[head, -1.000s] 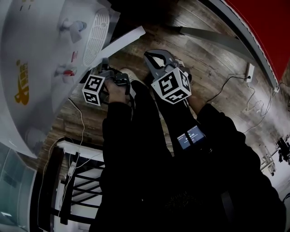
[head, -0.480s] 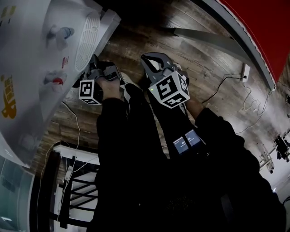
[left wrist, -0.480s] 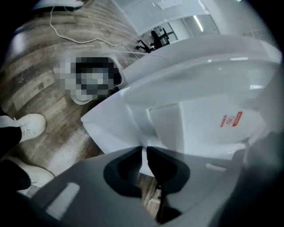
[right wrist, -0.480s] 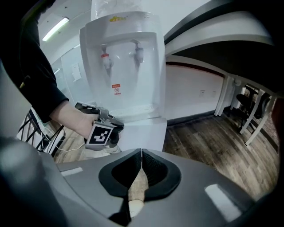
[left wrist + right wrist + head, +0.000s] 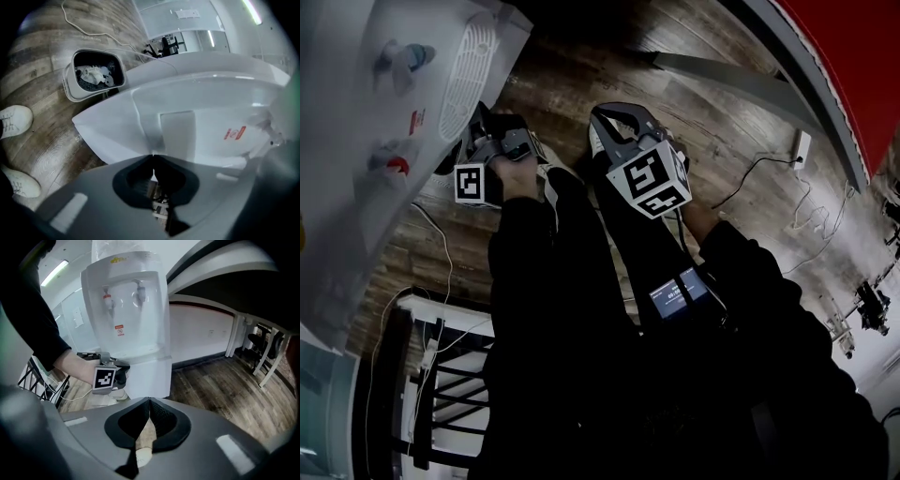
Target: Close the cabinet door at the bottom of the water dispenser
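The white water dispenser (image 5: pixel 384 103) fills the upper left of the head view and stands upright in the right gripper view (image 5: pixel 126 310). Its bottom cabinet door (image 5: pixel 150 376) is a plain white panel lying nearly flush with the body. My left gripper (image 5: pixel 480 120) is low at the cabinet front, also seen as the left gripper (image 5: pixel 123 375) with its marker cube beside the door. Its jaws have just been closing and now stand shut, empty, tips (image 5: pixel 152 155) close against the white front. My right gripper (image 5: pixel 619 111) hangs shut and empty over the wooden floor, apart from the dispenser.
A grey bin (image 5: pixel 93 75) holding rubbish stands on the floor beside the dispenser. White shoes (image 5: pixel 14 122) are at the left. A white cable (image 5: pixel 441 234) and a black rack (image 5: pixel 441 375) lie lower left. A power strip (image 5: pixel 802 145) is right.
The door's white edge, sticking out over the floor a second ago, has swung in against the dispenser. My left gripper followed it toward the cabinet and rolled. The right gripper barely moved.
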The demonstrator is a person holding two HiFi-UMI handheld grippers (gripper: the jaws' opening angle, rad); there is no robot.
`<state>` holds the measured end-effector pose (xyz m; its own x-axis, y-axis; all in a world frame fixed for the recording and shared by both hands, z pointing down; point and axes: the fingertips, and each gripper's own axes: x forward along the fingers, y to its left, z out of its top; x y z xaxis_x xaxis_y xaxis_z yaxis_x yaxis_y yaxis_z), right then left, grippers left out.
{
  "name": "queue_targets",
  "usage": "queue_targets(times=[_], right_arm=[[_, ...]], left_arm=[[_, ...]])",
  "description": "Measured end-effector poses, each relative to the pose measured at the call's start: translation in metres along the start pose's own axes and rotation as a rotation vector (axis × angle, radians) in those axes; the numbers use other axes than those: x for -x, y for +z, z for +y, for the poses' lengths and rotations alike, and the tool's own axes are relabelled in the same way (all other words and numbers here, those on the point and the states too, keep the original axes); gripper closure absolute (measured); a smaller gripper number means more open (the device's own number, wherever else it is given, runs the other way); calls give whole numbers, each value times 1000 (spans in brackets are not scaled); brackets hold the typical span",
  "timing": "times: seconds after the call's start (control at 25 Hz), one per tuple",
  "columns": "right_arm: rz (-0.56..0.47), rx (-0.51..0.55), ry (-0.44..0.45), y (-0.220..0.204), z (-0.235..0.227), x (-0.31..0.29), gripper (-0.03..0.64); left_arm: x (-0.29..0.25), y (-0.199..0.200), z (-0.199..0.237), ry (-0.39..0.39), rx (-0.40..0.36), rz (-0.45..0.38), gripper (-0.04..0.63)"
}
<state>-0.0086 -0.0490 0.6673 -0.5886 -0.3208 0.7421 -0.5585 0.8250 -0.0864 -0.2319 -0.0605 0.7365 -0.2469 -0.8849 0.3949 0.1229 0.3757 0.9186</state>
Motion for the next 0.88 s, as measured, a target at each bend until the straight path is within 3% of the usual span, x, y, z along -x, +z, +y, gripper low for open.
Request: queue_targets(times=[0.2, 0.32, 0.4, 0.52, 0.6, 0.76, 0.88], right_arm=[[2, 0, -2, 3, -4, 2, 614], [-9, -9, -3, 11, -7, 6, 617], [-14, -19, -8, 16, -11, 11, 617], [-20, -35, -28, 24, -18, 25, 617], [-37, -62, -38, 34, -21, 35, 617], [-92, -133, -52, 56, -24, 57, 617], [-128, -163, -70, 72, -26, 78, 617]], left_arm=[[14, -10, -3, -3, -91, 122, 588], [24, -27, -20, -79, -134, 258, 588], [33, -38, -31, -107, -206, 364, 588], [48, -43, -38, -70, -356, 442, 588], [57, -39, -44, -60, -502, 476, 588], [77, -56, -75, -123, -793, 598, 588], [93, -69, -108, -161, -957, 610, 588]])
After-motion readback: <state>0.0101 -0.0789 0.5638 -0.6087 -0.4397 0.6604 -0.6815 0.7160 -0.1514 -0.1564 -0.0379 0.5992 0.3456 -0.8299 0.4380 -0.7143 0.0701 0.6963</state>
